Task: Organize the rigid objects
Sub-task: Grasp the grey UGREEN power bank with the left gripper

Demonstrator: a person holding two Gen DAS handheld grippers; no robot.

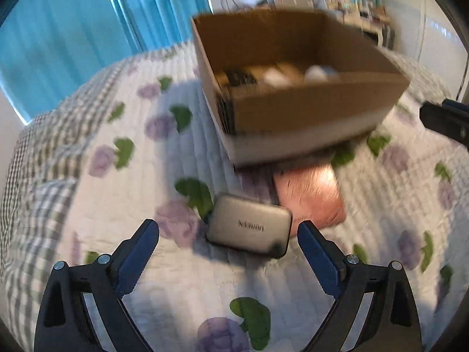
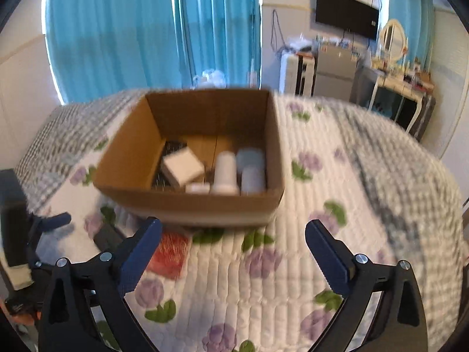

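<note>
A grey flat device (image 1: 249,228) lies on the quilt just ahead of my open, empty left gripper (image 1: 228,228). A pink-red flat packet (image 1: 310,195) lies beside it, against the front of an open cardboard box (image 1: 307,108). In the right wrist view the box (image 2: 187,202) holds a white box (image 2: 183,165), white and pale cylinders (image 2: 225,171) and a dark item. My right gripper (image 2: 233,228) is open and empty, above the quilt in front of the box. The packet (image 2: 170,253) shows near its left finger. The left gripper (image 2: 49,223) shows at the far left.
All sits on a bed with a floral quilt (image 2: 293,278). Blue curtains (image 2: 146,29) hang behind. A dresser with clutter (image 2: 395,88) and a wall TV (image 2: 346,8) stand at the back right. The right gripper's edge (image 1: 445,120) shows right of the box.
</note>
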